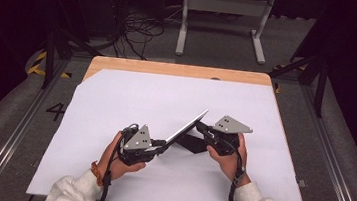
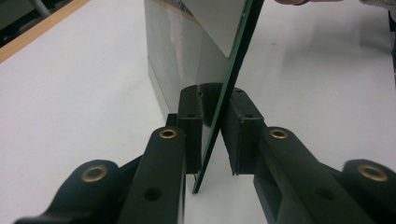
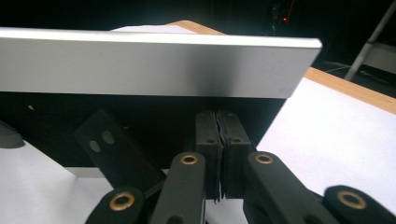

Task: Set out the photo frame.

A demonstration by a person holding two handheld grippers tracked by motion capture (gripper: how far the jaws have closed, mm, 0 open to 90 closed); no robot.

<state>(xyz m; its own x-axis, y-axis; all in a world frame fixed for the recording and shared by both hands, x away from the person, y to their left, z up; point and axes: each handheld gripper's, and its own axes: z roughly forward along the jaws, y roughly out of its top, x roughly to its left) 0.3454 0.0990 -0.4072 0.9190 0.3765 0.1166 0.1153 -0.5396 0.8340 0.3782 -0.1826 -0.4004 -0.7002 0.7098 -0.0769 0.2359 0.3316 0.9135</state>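
Thin silver panel (image 2: 187, 51) runs off the top edge in left gripper view; its far end is unseen there. In right gripper view the panel's (image 3: 140, 65) left end is cut by the frame, and what the shut pads pinch is too thin to identify. Person's sleeves (image 1: 74, 192) cropped at bottom in high view.

- In the high view the white sheet (image 1: 130, 105) on the bench is bright and evenly lit from above, while the floor around is dim and the corners fall into black.
- A short dark shadow lies under the tilted panel (image 1: 186, 126).
- In the left gripper view the panel's face (image 2: 177, 51) carries a soft glare, and the near tongs are slightly blurred.
- In the right gripper view the background is almost black.
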